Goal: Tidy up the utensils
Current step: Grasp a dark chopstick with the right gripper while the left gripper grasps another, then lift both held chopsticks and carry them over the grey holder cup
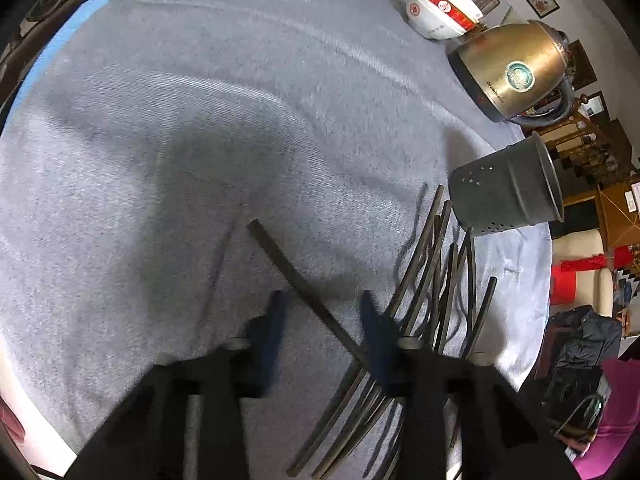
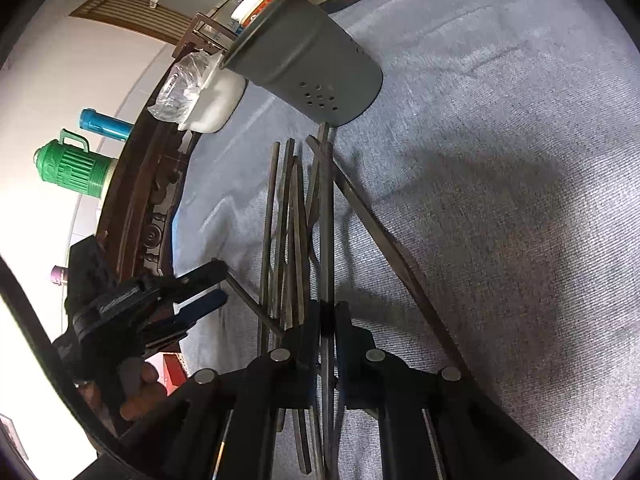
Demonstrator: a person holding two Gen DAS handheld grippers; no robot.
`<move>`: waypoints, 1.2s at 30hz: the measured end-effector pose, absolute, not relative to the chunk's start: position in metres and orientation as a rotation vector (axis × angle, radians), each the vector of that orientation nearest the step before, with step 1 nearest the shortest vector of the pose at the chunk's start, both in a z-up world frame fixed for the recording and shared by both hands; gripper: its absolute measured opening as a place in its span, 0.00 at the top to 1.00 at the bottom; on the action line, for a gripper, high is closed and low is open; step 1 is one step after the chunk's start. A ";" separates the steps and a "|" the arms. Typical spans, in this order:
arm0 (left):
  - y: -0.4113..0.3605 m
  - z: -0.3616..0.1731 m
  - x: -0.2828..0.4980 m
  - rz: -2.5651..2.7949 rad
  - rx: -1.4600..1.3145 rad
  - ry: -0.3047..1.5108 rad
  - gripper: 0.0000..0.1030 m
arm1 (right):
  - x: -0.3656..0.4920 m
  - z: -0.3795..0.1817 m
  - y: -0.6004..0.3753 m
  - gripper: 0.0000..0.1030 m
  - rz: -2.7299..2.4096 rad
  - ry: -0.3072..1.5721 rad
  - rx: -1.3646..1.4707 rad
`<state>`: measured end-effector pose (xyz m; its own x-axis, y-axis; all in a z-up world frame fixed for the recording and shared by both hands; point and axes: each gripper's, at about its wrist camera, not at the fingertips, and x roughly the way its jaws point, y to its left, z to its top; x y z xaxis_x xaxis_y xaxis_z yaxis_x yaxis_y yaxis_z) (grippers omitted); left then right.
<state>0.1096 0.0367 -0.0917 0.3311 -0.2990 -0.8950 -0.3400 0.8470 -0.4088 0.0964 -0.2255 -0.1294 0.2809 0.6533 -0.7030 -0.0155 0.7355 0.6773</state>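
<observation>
My left gripper (image 1: 320,312) is spread wide over the grey cloth (image 1: 160,160), one dark chopstick (image 1: 304,288) running diagonally between the fingers. Chopstick pile (image 1: 440,272) just right. Perforated grey holder (image 1: 508,188) beyond; gold kettle (image 1: 512,68) further back.

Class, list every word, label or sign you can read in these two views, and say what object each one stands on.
Brand word on the brass-coloured electric kettle: begins "Ori", the rest too blurred to read.
Red emblems on the white bowl with a red band: too small to read.
Pale lettering on the black body of the left gripper, seen from the right wrist: blurred, unreadable.
Framed wall picture: no legible text.
</observation>
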 end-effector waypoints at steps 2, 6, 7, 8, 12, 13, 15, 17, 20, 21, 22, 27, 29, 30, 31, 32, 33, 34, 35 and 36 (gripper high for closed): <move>0.034 -0.092 0.116 0.013 -0.599 1.262 0.87 | 0.095 -0.130 -0.226 0.92 0.496 1.214 0.630; 0.027 -0.083 0.126 -0.002 -0.552 1.235 0.91 | 0.093 -0.130 -0.231 0.92 0.501 1.207 0.644; 0.026 -0.079 0.128 -0.005 -0.540 1.224 0.92 | 0.092 -0.130 -0.232 0.92 0.504 1.205 0.649; 0.025 -0.075 0.130 -0.005 -0.523 1.214 0.92 | 0.091 -0.130 -0.234 0.92 0.505 1.203 0.649; 0.018 -0.061 0.139 -0.007 -0.465 1.178 0.93 | 0.090 -0.129 -0.237 0.92 0.506 1.191 0.647; 0.016 -0.058 0.141 -0.006 -0.447 1.171 0.93 | 0.090 -0.129 -0.237 0.92 0.508 1.189 0.651; 0.011 -0.053 0.144 -0.008 -0.401 1.162 0.93 | 0.090 -0.127 -0.238 0.92 0.506 1.183 0.643; 0.009 -0.045 0.143 -0.013 -0.354 1.135 0.93 | 0.089 -0.123 -0.237 0.92 0.508 1.173 0.632; 0.001 -0.031 0.145 -0.018 -0.291 1.093 0.93 | 0.090 -0.117 -0.235 0.92 0.501 1.157 0.608; 0.000 -0.026 0.144 -0.022 -0.273 1.077 0.93 | 0.090 -0.114 -0.235 0.92 0.499 1.150 0.600; -0.001 -0.021 0.143 -0.021 -0.256 1.061 0.93 | 0.090 -0.112 -0.235 0.92 0.499 1.145 0.594; -0.005 0.002 0.135 -0.028 -0.204 0.986 0.93 | 0.089 -0.103 -0.237 0.92 0.488 1.122 0.580; -0.005 0.011 0.129 -0.033 -0.201 0.956 0.93 | 0.088 -0.097 -0.239 0.92 0.485 1.106 0.575; -0.004 0.017 0.127 -0.036 -0.201 0.939 0.93 | 0.088 -0.094 -0.240 0.92 0.485 1.098 0.573; -0.002 0.021 0.125 -0.037 -0.200 0.930 0.93 | 0.088 -0.090 -0.241 0.92 0.485 1.090 0.570; 0.000 0.026 0.123 -0.039 -0.203 0.914 0.93 | 0.088 -0.087 -0.241 0.92 0.484 1.081 0.565; 0.001 0.030 0.122 -0.039 -0.203 0.903 0.93 | 0.087 -0.082 -0.242 0.92 0.484 1.071 0.561; 0.003 0.035 0.121 -0.039 -0.203 0.889 0.93 | 0.088 -0.078 -0.243 0.92 0.483 1.060 0.559; 0.004 0.039 0.121 -0.040 -0.205 0.878 0.93 | 0.088 -0.074 -0.243 0.92 0.482 1.050 0.555; 0.006 0.043 0.120 -0.039 -0.207 0.867 0.93 | 0.088 -0.069 -0.244 0.92 0.481 1.038 0.550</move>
